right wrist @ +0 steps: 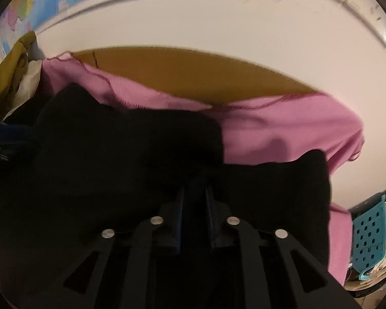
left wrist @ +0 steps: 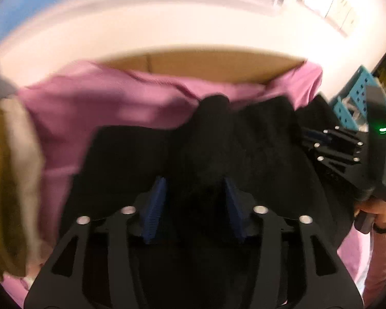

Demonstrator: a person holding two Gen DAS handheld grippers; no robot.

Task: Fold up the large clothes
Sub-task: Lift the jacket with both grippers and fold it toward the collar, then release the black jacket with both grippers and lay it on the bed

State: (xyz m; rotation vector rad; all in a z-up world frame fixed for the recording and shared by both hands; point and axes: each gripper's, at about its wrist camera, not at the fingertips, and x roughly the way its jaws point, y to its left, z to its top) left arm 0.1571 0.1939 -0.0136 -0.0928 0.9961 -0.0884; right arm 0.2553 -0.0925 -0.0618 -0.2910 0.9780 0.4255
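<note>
A: What carries the clothes?
B: A brown cardboard surface point(right wrist: 182, 72), bare along its far edge.
A: And what lies on it?
B: 1 pink cloth point(right wrist: 283, 126) is spread over it, and 1 black garment point(right wrist: 121, 149) lies on the pink cloth.

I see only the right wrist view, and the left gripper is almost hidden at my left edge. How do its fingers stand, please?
Observer: In the left wrist view, the left gripper has its fingers well apart above the black garment.
Operator: Is cloth between them?
Observer: Yes, a hump of black fabric rises between them, but I cannot see the pads pressing it.
Operator: Can you see my right gripper from outside?
Observer: Yes. The right gripper is at the garment's right edge, and a green light is lit on its body.
</note>
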